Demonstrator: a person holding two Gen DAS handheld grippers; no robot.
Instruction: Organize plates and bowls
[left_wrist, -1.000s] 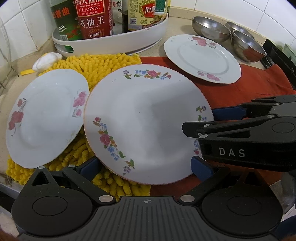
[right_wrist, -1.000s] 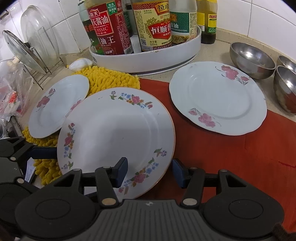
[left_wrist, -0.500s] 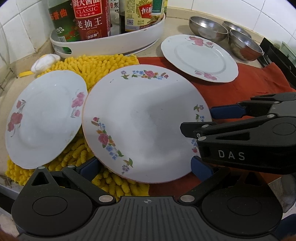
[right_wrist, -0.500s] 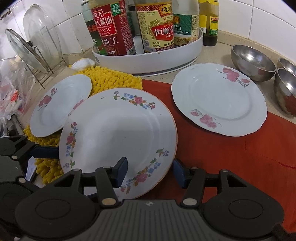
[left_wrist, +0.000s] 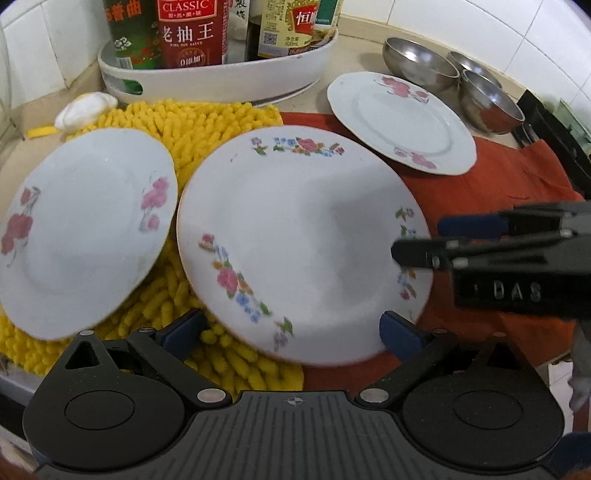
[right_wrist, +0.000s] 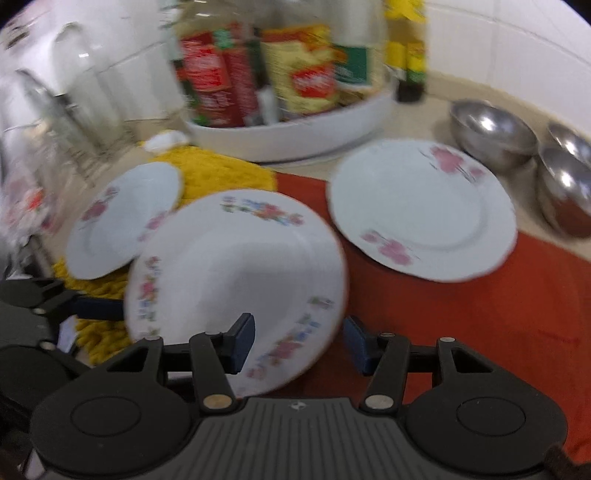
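Nothing stacked yet: 3 plates & 3 steel bowls (left_wrist: 421, 62) spread on worktop. Both tools released, straddling big plate (left_wrist: 303, 243) edges w/o pinching.

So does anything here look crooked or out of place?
Yes: the big plate sits tilted, half on the yellow mat and half on the red cloth. The left plate also lies unevenly on the mat. Nothing looks spilled or broken.
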